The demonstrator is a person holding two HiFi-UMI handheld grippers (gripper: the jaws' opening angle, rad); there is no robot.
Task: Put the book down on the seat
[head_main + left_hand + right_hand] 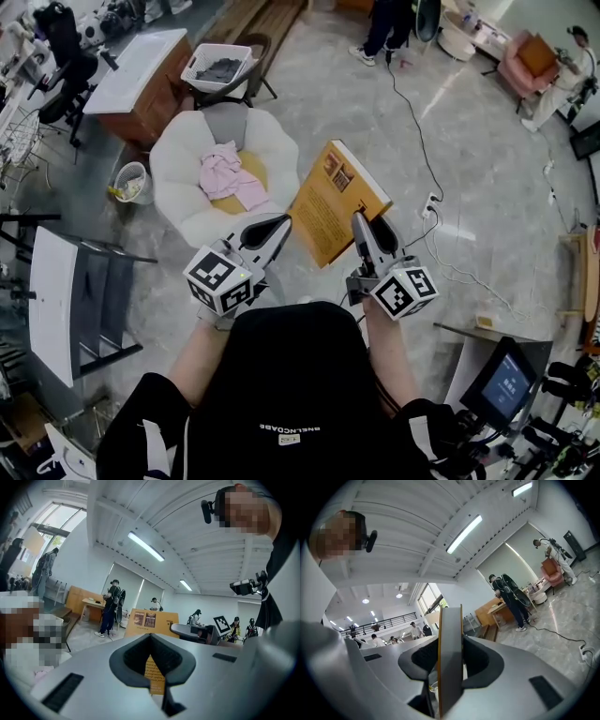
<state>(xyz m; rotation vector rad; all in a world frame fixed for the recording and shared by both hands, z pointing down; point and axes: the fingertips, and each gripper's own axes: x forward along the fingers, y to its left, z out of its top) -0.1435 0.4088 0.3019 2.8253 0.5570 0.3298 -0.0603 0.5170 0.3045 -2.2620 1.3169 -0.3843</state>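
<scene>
An orange book (336,202) hangs tilted in the air, cover up, to the right of the seat. My right gripper (361,225) is shut on its lower right edge; in the right gripper view the book (450,634) stands edge-on between the pads of the right gripper (450,648). My left gripper (279,225) sits just left of the book's near corner, its jaws together and nothing held. In the left gripper view the left gripper (150,637) faces the book's cover (151,622). The seat (178,159) is a round white chair with a pink cloth (228,172) on a yellow cushion.
Behind the seat stand a dark chair holding a white basket (220,66) and a white-topped desk (141,67). A small bin (131,183) is left of the seat. A cable and power strip (431,202) lie on the floor to the right. A person (384,28) stands far off.
</scene>
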